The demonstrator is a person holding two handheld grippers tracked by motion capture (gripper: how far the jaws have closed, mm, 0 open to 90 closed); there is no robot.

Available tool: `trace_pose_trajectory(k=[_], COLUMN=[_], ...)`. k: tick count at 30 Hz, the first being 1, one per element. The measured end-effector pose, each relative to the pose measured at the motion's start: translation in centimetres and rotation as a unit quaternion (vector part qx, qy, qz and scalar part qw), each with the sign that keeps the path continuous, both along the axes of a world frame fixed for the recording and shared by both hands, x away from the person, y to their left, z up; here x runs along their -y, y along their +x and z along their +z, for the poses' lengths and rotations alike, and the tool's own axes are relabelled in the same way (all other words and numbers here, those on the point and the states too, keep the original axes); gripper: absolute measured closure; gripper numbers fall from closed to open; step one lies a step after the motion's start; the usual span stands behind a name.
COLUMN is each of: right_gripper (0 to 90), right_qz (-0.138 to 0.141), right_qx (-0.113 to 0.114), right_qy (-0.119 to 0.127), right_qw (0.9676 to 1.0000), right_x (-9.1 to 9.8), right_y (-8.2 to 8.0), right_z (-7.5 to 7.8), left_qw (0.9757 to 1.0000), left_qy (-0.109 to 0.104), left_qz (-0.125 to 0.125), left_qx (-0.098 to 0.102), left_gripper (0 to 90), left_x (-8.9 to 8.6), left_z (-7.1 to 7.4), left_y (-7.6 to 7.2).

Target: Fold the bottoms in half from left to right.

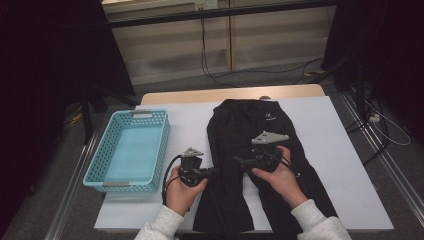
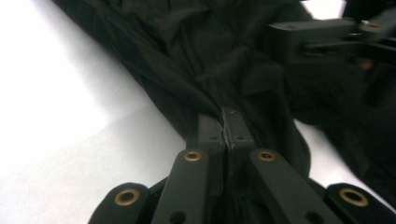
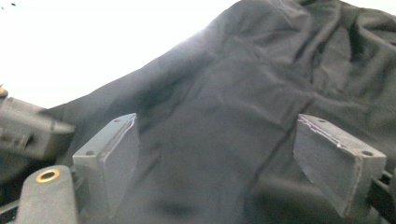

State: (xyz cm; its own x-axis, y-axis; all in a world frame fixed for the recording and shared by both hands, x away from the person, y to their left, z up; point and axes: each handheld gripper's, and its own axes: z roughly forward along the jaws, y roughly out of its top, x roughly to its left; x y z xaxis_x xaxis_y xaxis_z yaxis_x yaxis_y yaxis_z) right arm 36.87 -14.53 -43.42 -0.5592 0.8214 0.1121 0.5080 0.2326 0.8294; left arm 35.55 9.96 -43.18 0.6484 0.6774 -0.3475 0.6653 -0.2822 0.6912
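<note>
A pair of black trousers [image 1: 250, 130] lies flat on the white sheet, waistband far, legs toward the person. My left gripper [image 1: 216, 172] points right at the left leg's edge. In the left gripper view its jaws [image 2: 225, 122] are pressed together with a ridge of the black cloth [image 2: 187, 56] pinched between them. My right gripper [image 1: 239, 161] hovers over the trousers' middle, pointing left. Its grey pads [image 3: 116, 154] stand wide apart above the fabric [image 3: 261, 70], with nothing between them. Each gripper shows in the other's view: the right one [image 2: 317, 42], the left one [image 3: 28, 128].
A light blue plastic basket [image 1: 98, 150] stands on the table's left side, with nothing in it. The white sheet [image 1: 330, 145] covers the tabletop, with bare room right of the trousers. Cables lie on the floor beyond the table.
</note>
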Motion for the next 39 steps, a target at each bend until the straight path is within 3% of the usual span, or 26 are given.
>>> trace_pose_trajectory(k=[6, 12, 18, 26, 29, 31, 34, 36, 39], right_gripper=[15.2, 16.3, 15.8, 19.8, 29.0, 48.5, 78.3, 87.1, 87.6], right_qz=[0.004, 0.011, 0.021, 0.024, 0.027, 0.021, 0.019, 0.015, 0.006], right_qx=[-0.015, -0.024, -0.035, -0.050, -0.056, -0.057, -0.062, -0.059, -0.047], right_qy=[0.008, -0.009, 0.002, -0.012, -0.033, -0.052, -0.051, -0.042, -0.030], right_qw=[0.9999, 0.9996, 0.9992, 0.9984, 0.9975, 0.9968, 0.9966, 0.9973, 0.9984], right_x=[-1.9, -3.8, -5.0, -5.9, -6.2, -6.0, -5.2, -4.3, -3.1], right_y=[1.8, 3.5, 4.1, 5.2, 5.5, 5.7, 5.8, 5.7, 5.4], right_z=[0.0, -0.6, -1.2, -2.1, -2.6, -2.9, -2.8, -2.3, -1.2], left_qw=[1.0000, 0.9999, 0.9998, 0.9992, 0.9989, 0.9988, 0.9987, 0.9986, 0.9981], left_qy=[-0.003, -0.004, -0.001, -0.011, -0.011, -0.011, -0.015, -0.020, -0.028], left_qz=[-0.006, -0.010, -0.016, -0.035, -0.042, -0.044, -0.043, -0.044, -0.048], left_qx=[0.001, 0.005, 0.010, 0.018, 0.017, 0.018, 0.022, 0.024, 0.027], left_gripper=[88.5, 88.4, 88.3, 88.1, 88.1, 88.1, 88.1, 88.2, 88.3], left_x=[0.3, 0.6, 0.7, 1.6, 1.8, 1.9, 1.9, 2.0, 2.3], left_z=[-0.1, -0.2, -0.2, -0.1, 0.0, 0.0, 0.0, 0.0, 0.0], left_y=[0.0, -0.1, -0.3, -0.8, -1.0, -1.0, -1.0, -1.0, -0.9])
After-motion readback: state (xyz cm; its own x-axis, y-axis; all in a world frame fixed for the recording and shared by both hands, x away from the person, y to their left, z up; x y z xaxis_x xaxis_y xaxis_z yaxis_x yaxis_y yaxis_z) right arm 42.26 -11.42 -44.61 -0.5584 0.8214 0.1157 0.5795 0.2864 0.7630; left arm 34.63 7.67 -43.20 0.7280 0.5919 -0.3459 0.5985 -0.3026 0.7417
